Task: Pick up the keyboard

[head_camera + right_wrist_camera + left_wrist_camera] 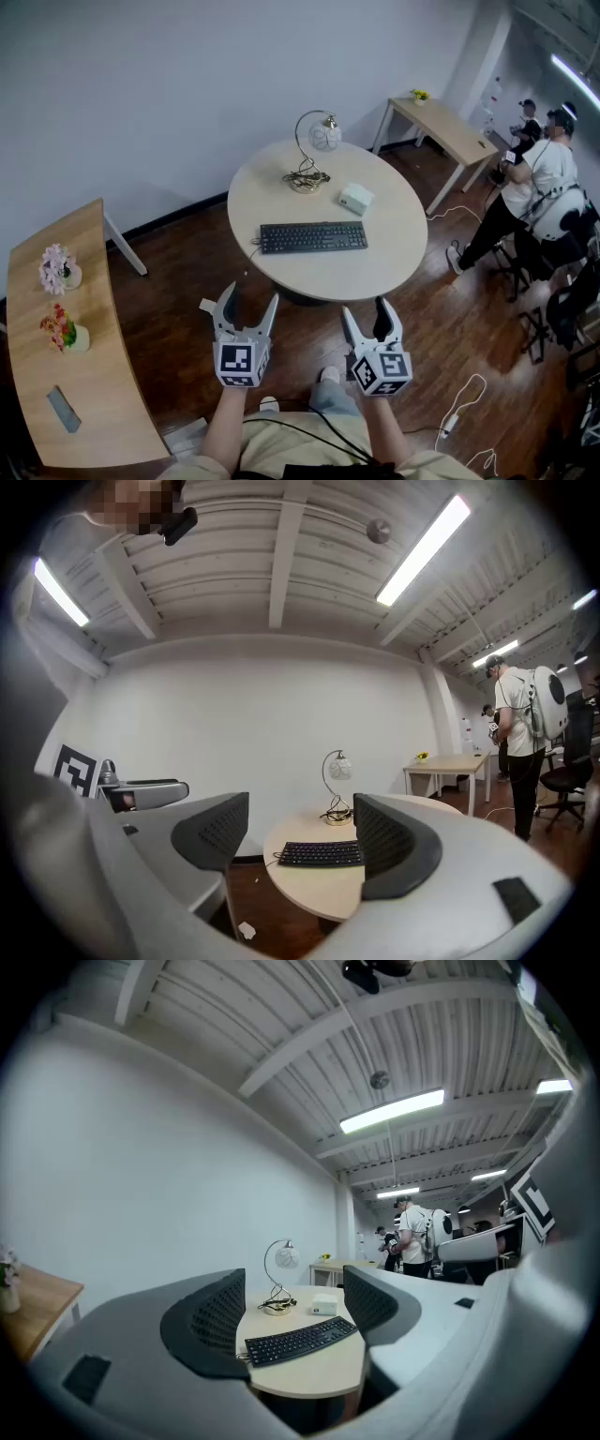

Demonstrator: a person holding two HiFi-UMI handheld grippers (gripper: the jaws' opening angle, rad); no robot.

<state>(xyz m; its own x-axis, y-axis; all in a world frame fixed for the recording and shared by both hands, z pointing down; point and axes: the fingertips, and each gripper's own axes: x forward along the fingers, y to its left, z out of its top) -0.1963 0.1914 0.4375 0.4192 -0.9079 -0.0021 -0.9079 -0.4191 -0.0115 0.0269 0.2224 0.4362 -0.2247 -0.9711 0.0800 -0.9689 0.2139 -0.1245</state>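
Observation:
A black keyboard (pixel 313 236) lies flat on the round beige table (pixel 375 267), near its front half; it also shows as the keyboard (pixel 297 1340) and the keyboard (pixel 322 853) in the two gripper views. My left gripper (pixel 249 309) is held level in front of the table, short of its edge, jaws open and empty. My right gripper (pixel 368 319) hangs beside it, also open with nothing between its fingers. Both point toward the table, well apart from the keyboard.
On the table stand a curved lamp with a glass shade (pixel 314 150) and a small white box (pixel 356 198). A long wooden bench (pixel 66 375) with flower pots runs at the left. A desk (pixel 450 131) and a person (pixel 534 187) are at the far right. Cables lie on the floor.

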